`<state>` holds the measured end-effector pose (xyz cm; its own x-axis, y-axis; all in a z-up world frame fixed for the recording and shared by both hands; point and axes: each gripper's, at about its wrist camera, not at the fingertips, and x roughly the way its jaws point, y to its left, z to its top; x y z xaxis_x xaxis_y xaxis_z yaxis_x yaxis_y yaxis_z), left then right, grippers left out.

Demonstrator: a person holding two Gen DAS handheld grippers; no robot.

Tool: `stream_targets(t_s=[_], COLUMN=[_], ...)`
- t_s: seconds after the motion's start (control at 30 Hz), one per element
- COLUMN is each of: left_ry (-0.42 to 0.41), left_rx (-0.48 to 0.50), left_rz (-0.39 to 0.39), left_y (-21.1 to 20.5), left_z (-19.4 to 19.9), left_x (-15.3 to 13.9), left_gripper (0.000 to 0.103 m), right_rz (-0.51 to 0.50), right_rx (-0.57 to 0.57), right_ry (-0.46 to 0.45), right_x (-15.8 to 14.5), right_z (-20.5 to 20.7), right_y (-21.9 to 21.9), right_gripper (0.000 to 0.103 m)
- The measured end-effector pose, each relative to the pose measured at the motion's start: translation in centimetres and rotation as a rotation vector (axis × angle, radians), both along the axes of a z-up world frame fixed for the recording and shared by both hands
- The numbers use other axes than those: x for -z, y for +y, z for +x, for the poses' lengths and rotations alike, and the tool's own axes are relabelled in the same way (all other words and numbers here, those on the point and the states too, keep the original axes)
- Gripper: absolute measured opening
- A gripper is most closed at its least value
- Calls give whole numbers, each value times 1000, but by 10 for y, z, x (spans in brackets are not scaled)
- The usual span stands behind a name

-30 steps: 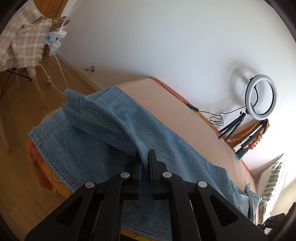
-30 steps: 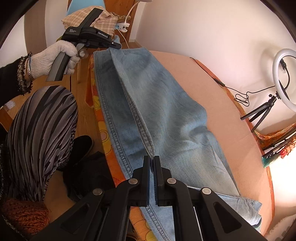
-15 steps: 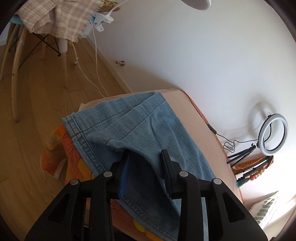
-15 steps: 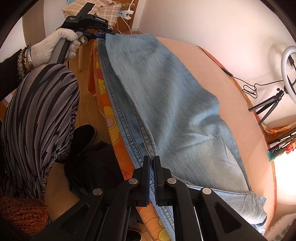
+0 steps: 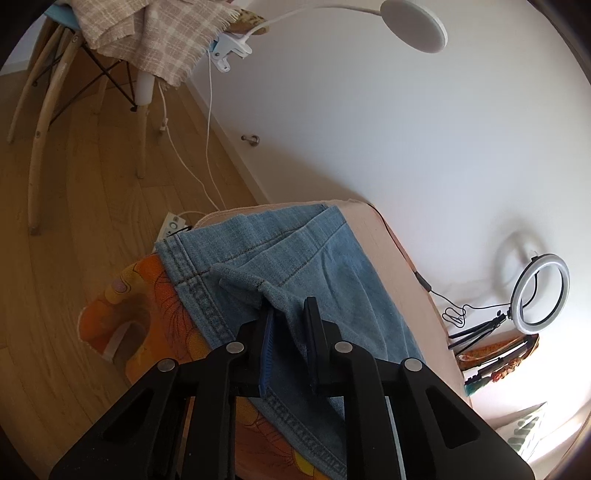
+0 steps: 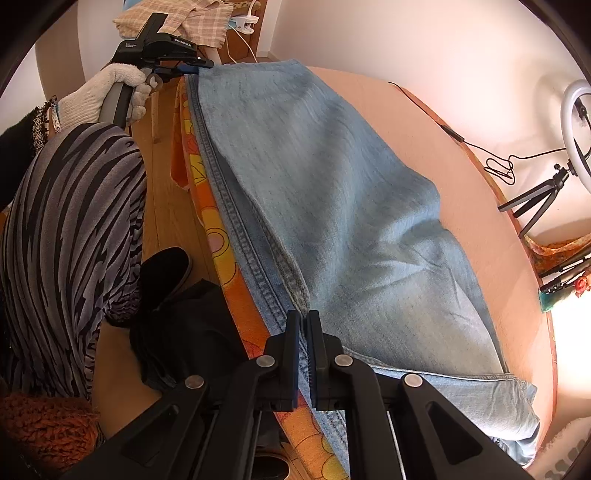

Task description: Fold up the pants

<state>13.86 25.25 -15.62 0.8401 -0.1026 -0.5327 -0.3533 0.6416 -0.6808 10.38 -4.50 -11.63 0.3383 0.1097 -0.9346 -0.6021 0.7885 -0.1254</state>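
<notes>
Light blue denim pants (image 6: 343,206) lie lengthwise on a peach-covered bed (image 6: 461,177), one leg laid over the other. My left gripper (image 5: 288,306) is open at the leg hems (image 5: 258,258); a fold of denim lies loose between its jaws. It also shows in the right wrist view (image 6: 199,66), held by a gloved hand at the far end. My right gripper (image 6: 303,317) is shut on the pants' edge near the bed's front side, at the seam.
An orange patterned sheet (image 6: 218,221) hangs over the bed's edge. A chair (image 5: 92,70) with a plaid cloth, a clip lamp (image 5: 413,26) and a cable stand on the wood floor. A ring light on a tripod (image 5: 539,291) stands by the wall. The person's striped leg (image 6: 70,218) is left.
My left gripper laid the top leg down onto the lower one, opened and let go of the hem. The right gripper stayed shut and pulled the edge toward the bed's front.
</notes>
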Motion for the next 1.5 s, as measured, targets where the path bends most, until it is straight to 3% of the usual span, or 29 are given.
stream_targets(t_s=[0.03,0.1,0.2,0.27,0.37,0.4,0.43,0.53,0.67,0.73,0.77,0.87,1.17,1.27,1.3,1.37,1.5], left_ry=[5,43,34,51,73,79,77,41,-6,-5,-5,4,0,11,7,-5,-47], left_rx=[-5,-18,-45,-24,-21,-22,-19,-17,29,39,40,38,66,79,81,94,116], left_rz=[-3,-53,-143,-131,-70,-47,-29,-7,105,111,104,108,40,40,55,76,111], left_y=[2,9,19,18,15,14,14,16,11,13,15,19,23,24,23,20,17], left_z=[0,4,4,10,18,20,22,22,22,24,24,21,23,29,30,33,40], left_x=[1,7,11,11,8,7,5,0,-16,-17,-15,-7,2,3,1,-3,-25], left_gripper=[13,40,41,41,33,17,9,7,6,6,6,6,6,6,6,6,6], right_rz=[1,0,0,1,5,6,9,38,-3,4,8,-21,-166,-200,-191,-181,-180], right_rx=[0,1,1,3,6,7,9,12,-8,8,11,0,-123,-142,-136,-122,-106], right_ry=[2,4,0,-2,-2,-4,-6,-10,-37,-37,-37,-67,-58,-52,-39,-38,-62], right_x=[0,1,1,2,2,2,1,-5,-5,-4,-3,-1,24,30,30,28,21], right_z=[0,2,2,2,2,2,2,1,0,3,4,5,7,9,12,16,23], right_y=[0,0,1,2,1,1,1,3,9,7,6,8,9,8,8,8,10], right_gripper=[2,2,2,2,2,2,2,2,2,2,4,45,51,47,31,11,4])
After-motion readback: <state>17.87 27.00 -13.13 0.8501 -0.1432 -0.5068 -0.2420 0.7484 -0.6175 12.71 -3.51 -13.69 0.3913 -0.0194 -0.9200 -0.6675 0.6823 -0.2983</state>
